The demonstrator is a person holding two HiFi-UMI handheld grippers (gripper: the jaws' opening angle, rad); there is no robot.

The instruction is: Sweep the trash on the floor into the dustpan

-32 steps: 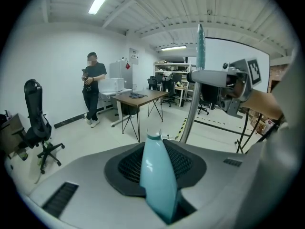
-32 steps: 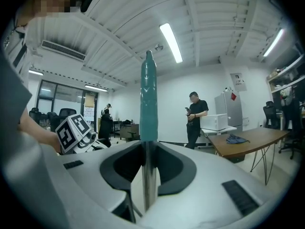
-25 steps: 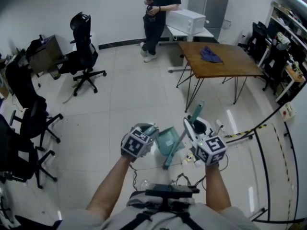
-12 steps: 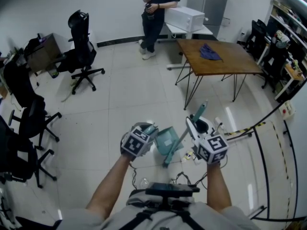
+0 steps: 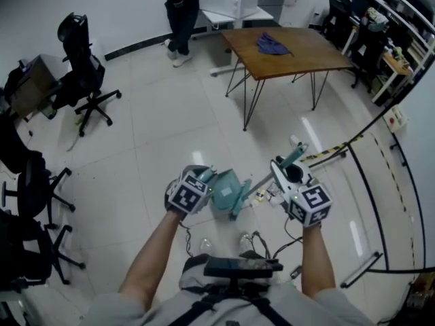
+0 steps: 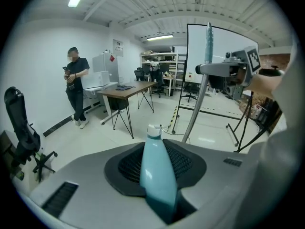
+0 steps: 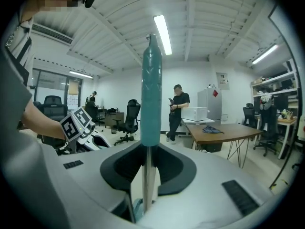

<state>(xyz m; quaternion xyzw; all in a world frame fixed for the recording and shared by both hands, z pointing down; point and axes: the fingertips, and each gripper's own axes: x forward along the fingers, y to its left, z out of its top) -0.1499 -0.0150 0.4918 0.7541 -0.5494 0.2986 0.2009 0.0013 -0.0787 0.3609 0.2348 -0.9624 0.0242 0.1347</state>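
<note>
Head view: left gripper (image 5: 204, 184) carries the teal dustpan (image 5: 230, 190), and right gripper (image 5: 287, 173) carries the broom (image 5: 270, 177). Trash scraps (image 5: 261, 195) lie just beside the pan on glossy white tile floor (image 5: 149, 148).
Risk: loose cables (image 5: 253, 239) near the feet may snag the bristles, and scraps may skid past the pan.

Left gripper view: jaws clamped on the dustpan handle. The pan could pivot.

Right gripper view: jaws clamped on the thin broom shaft, which may twist. Wooden table (image 7: 228, 129), office chair (image 7: 129, 119) and a bystander (image 7: 176, 109) stand well apart.

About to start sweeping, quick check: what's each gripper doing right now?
Left gripper: closed on the dustpan handle.
Right gripper: closed on the broom handle.
</note>
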